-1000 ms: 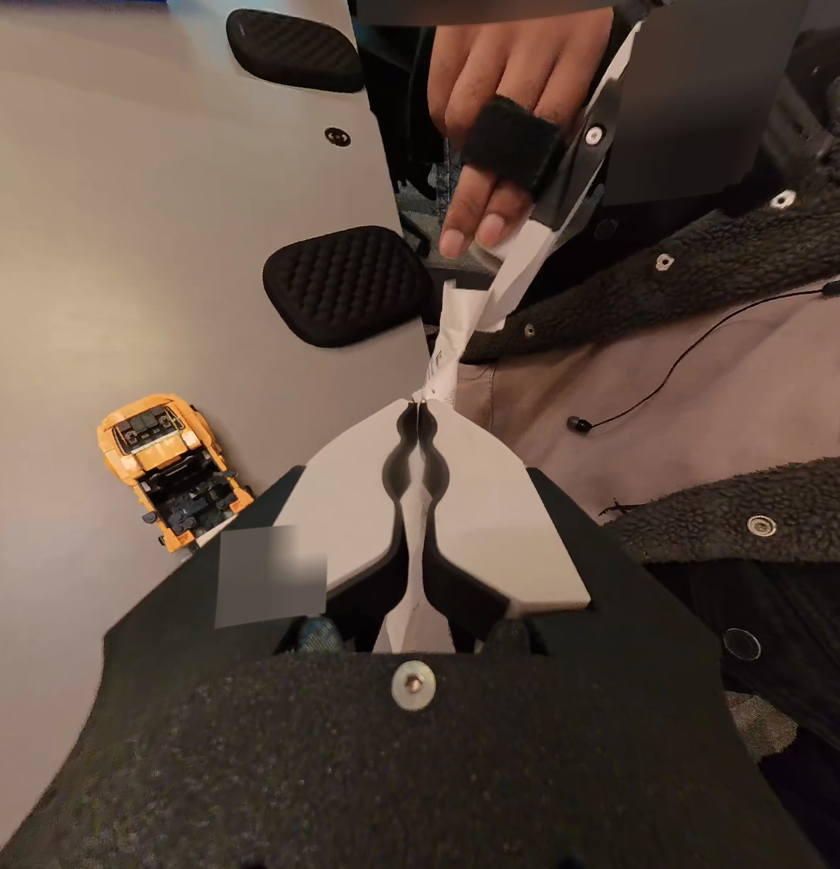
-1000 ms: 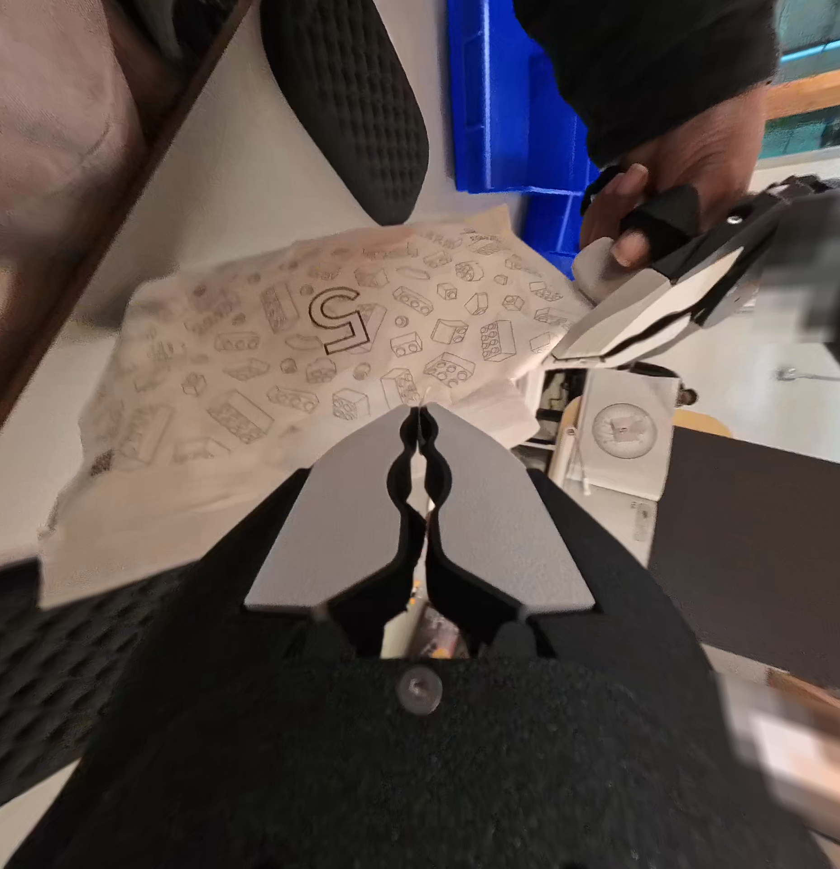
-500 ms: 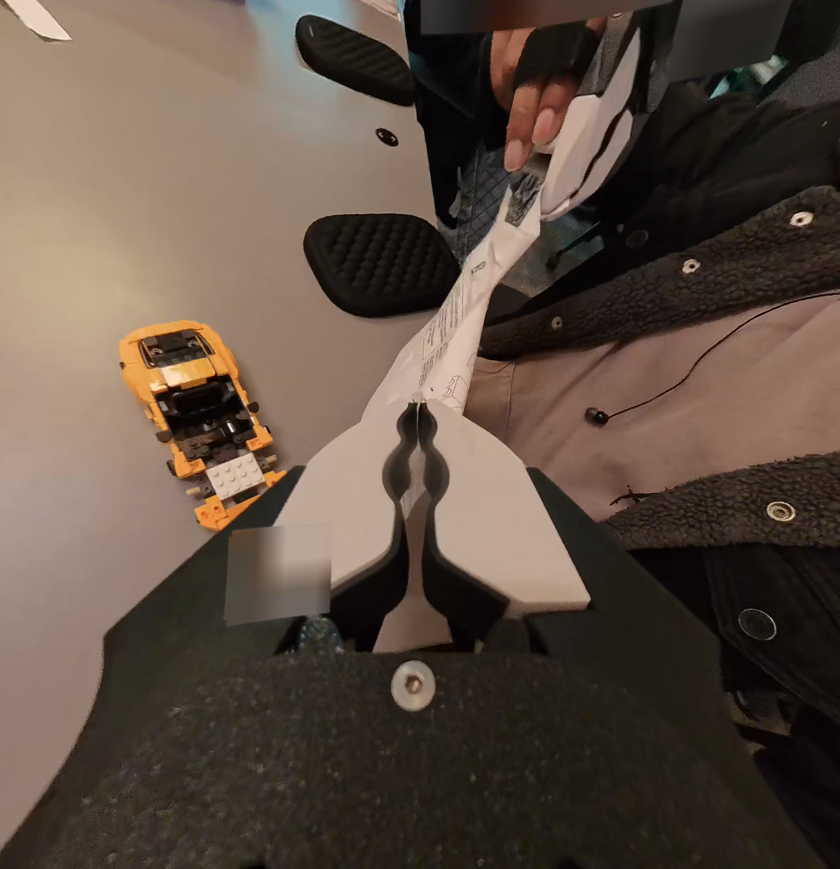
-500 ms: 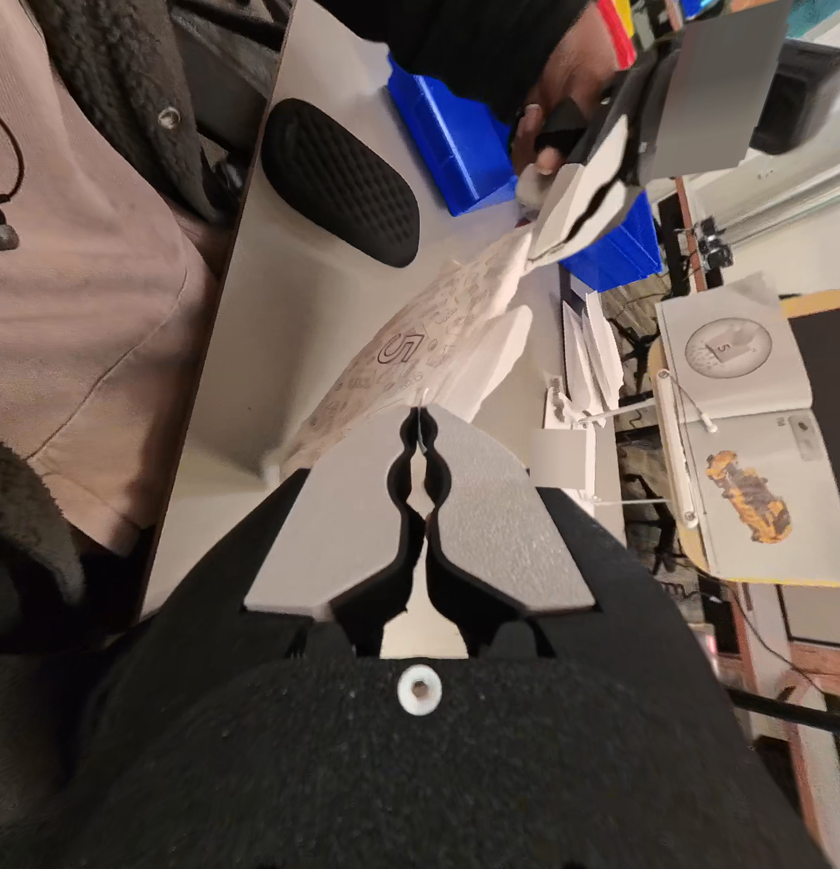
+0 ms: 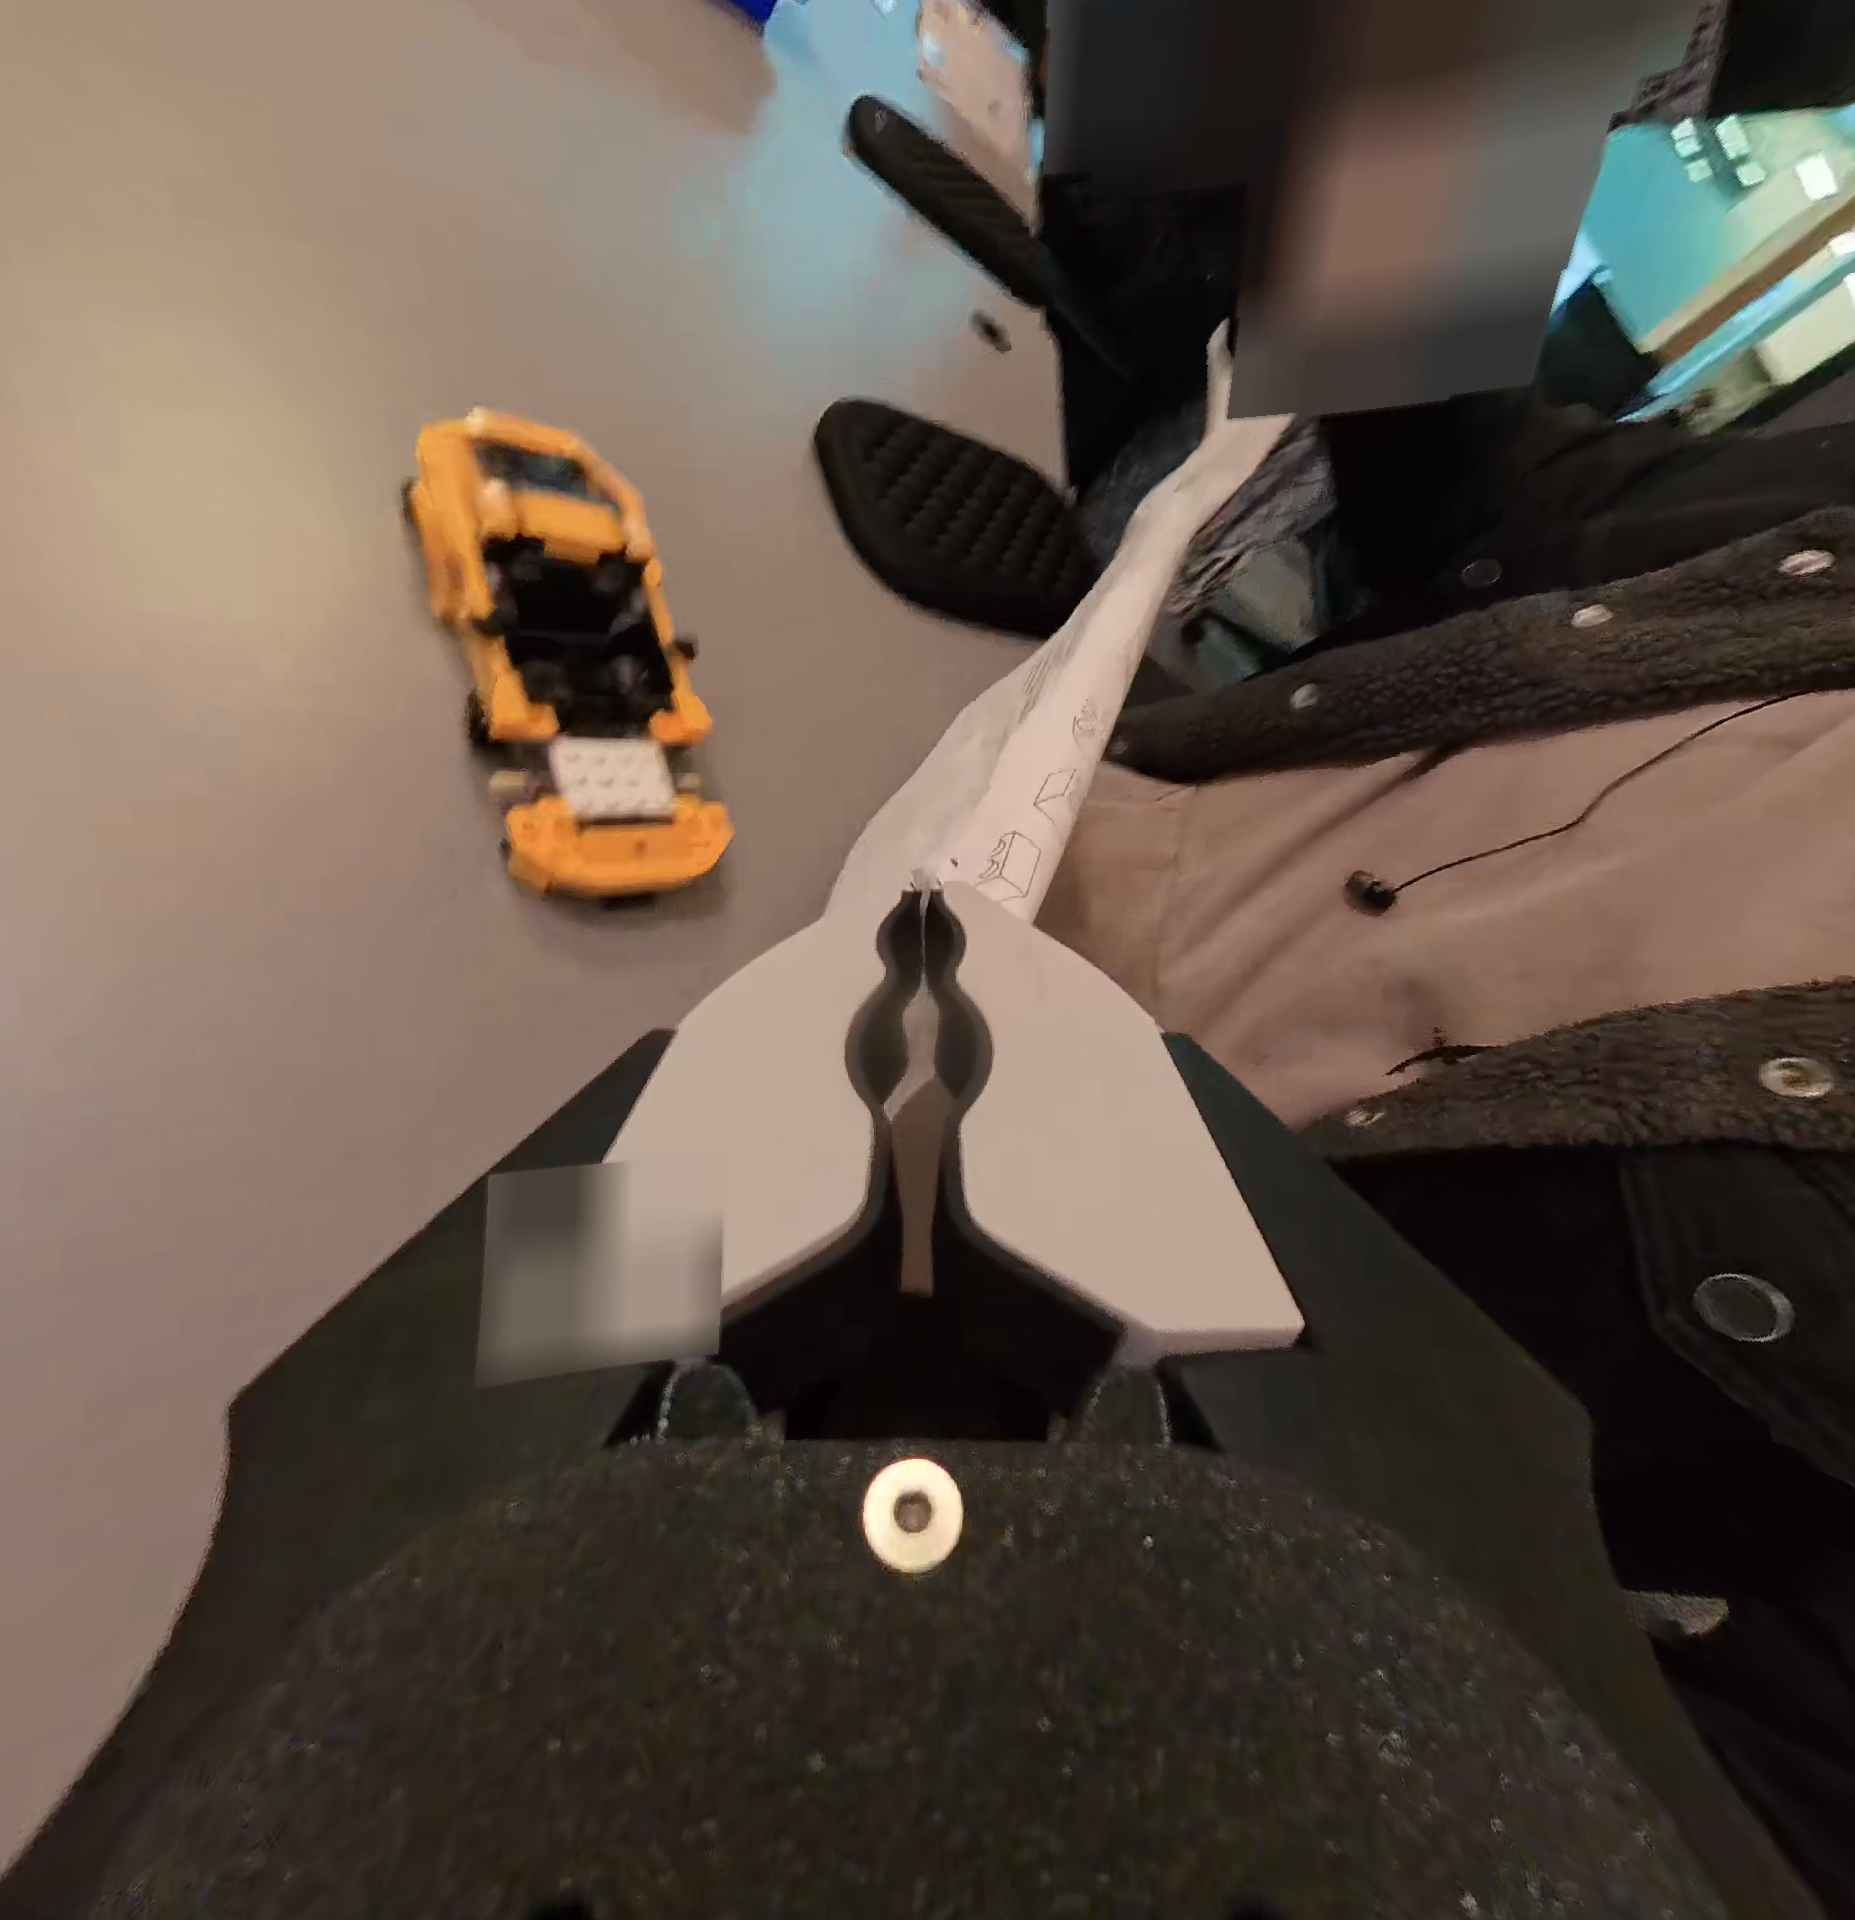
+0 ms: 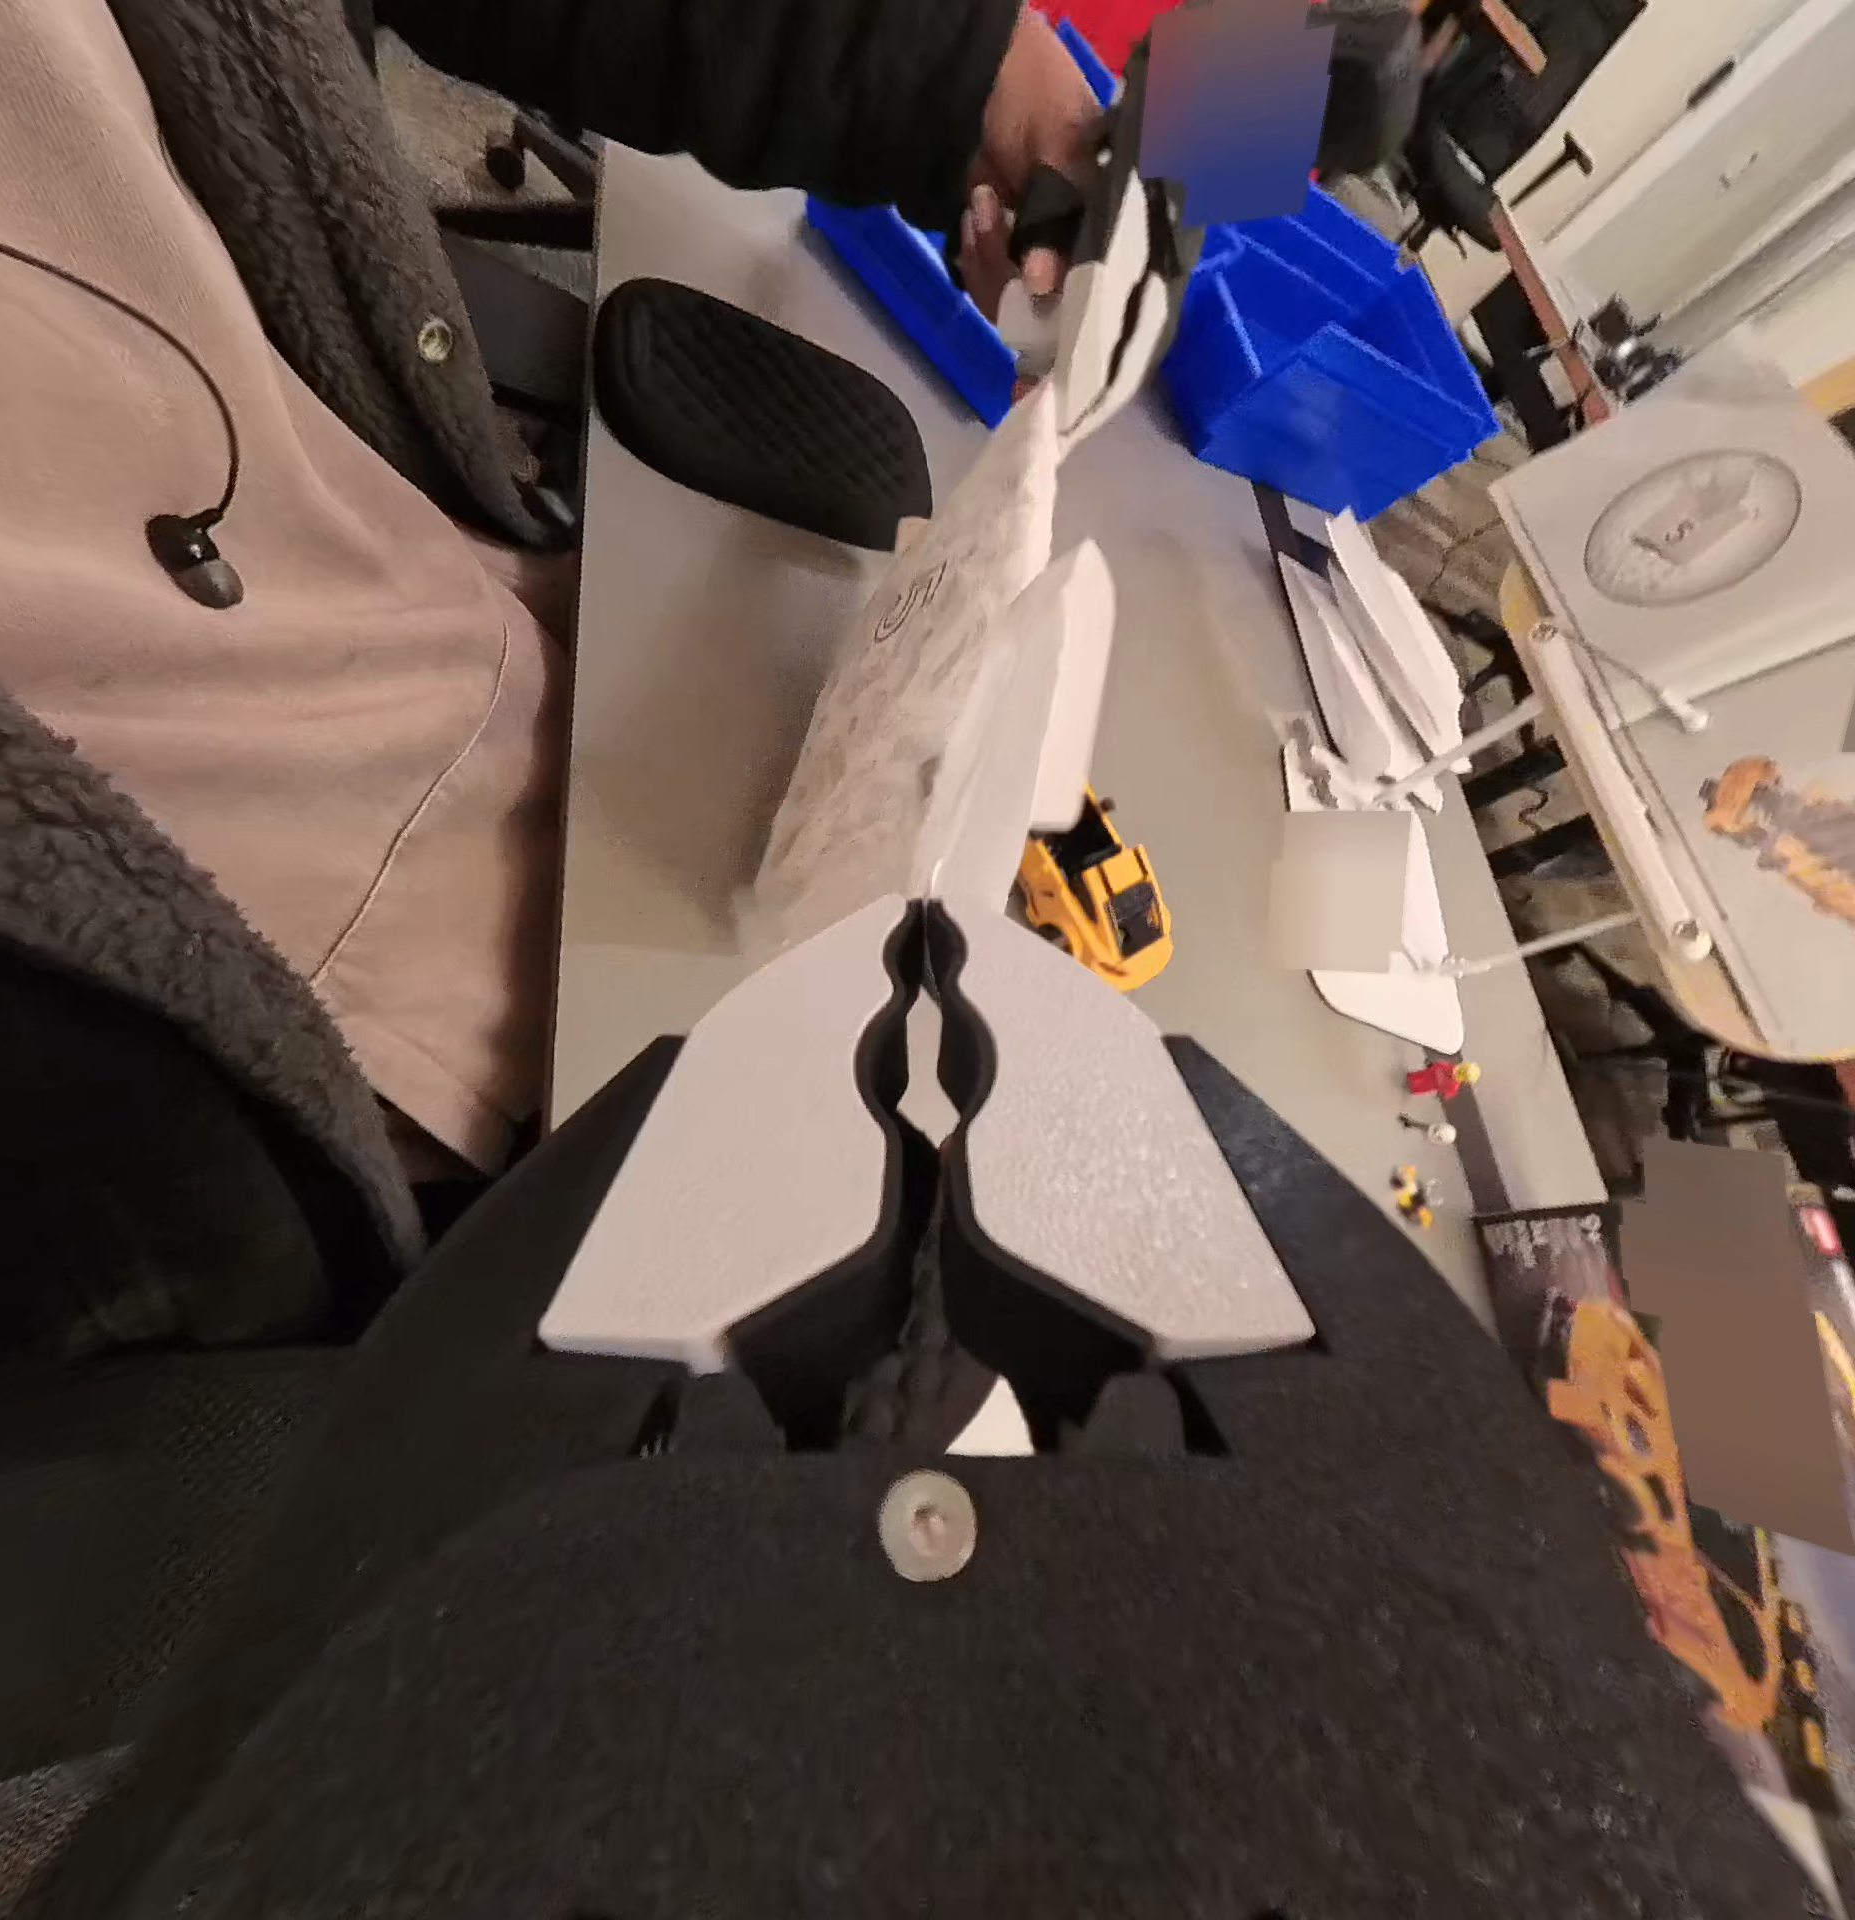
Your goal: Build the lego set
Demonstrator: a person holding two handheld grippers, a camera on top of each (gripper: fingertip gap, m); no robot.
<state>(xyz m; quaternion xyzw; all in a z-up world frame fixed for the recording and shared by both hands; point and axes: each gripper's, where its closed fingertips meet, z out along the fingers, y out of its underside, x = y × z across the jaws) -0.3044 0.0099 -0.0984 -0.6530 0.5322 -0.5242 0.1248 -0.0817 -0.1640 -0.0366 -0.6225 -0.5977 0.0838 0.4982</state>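
Observation:
A white paper parts bag printed with brick outlines [image 6: 902, 686] hangs stretched above the grey table [image 6: 674, 665] between my two grippers. My right gripper [image 6: 928, 906] is shut on its near end. My left gripper [image 6: 1105, 343] is shut on the far end. In the left wrist view my left gripper [image 5: 923, 896] pinches the bag [image 5: 1058, 707], which runs up to the right under a blurred patch. A partly built orange lego car [image 5: 570, 665] sits on the table left of the bag. It also shows in the right wrist view [image 6: 1105, 899], partly behind the bag.
Black textured pads [image 5: 954, 530] [image 6: 757, 416] lie at the table's edge near a person's jacket [image 5: 1525, 831]. Blue bins [image 6: 1328, 374], an instruction booklet on a stand [image 6: 1681, 582], small minifigures [image 6: 1437, 1075] and the set's box [image 6: 1671, 1455] are at the right. The grippers' ends are close to 30 centimetres from one another. My left gripper's tips are some 15 centimetres from the partly built orange lego car [image 5: 570, 665].
Both grippers have kept hold of the bag and drawn apart, stretching it out longer. Both views have swung, so more of the car and table shows.

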